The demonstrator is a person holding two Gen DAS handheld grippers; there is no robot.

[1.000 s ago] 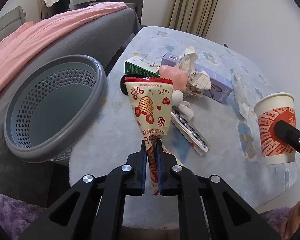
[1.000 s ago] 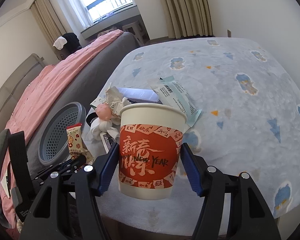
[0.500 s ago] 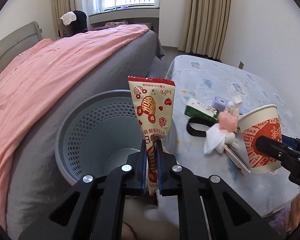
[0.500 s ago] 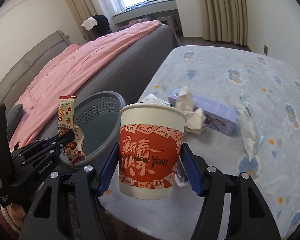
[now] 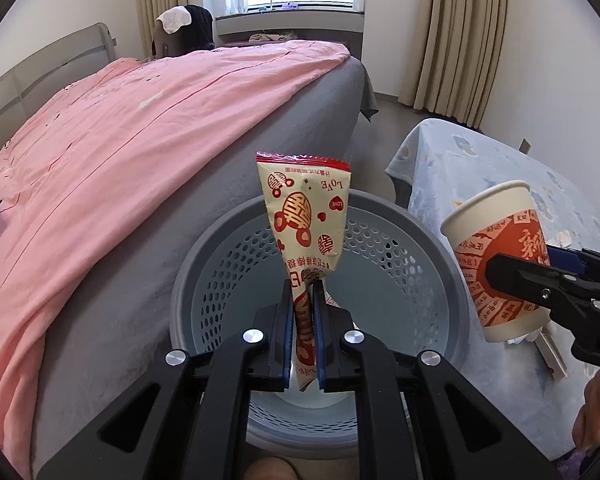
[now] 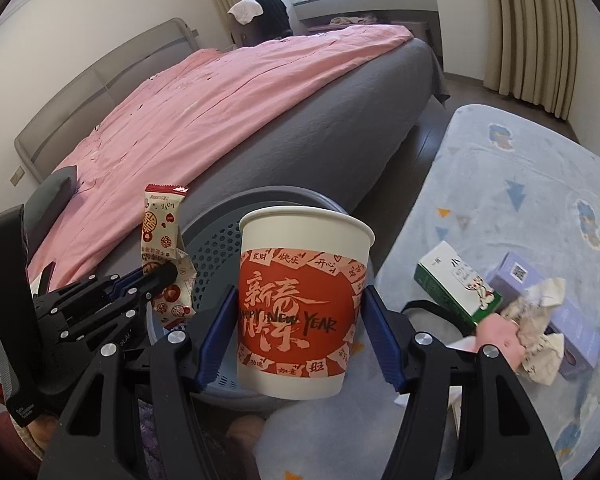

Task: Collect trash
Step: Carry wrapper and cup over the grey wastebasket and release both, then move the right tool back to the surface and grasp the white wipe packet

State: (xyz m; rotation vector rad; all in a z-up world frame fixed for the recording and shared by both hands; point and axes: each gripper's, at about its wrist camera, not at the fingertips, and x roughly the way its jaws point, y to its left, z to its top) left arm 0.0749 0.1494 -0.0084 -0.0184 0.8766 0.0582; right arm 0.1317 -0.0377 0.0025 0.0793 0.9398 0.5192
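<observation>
Now that both hands have swung from table to basket (image 5: 452, 276), we list: left gripper (image 5: 302, 320) pinching snack wrapper (image 5: 304, 216) above it; right gripper (image 6: 300, 320) clasping paper cup (image 6: 300, 300) at the rim, both ready to drop.

I count two grippers, the left gripper (image 5: 304, 300) and the right gripper (image 6: 300, 312). One snack wrapper (image 5: 306, 216), one paper cup (image 6: 302, 300), one basket (image 5: 440, 240) at six o'clock. On the surface (image 6: 520, 208), around three o'clock: two cartons, green (image 6: 456, 286) and purple (image 6: 572, 320), one crumpled paper (image 6: 540, 328).
</observation>
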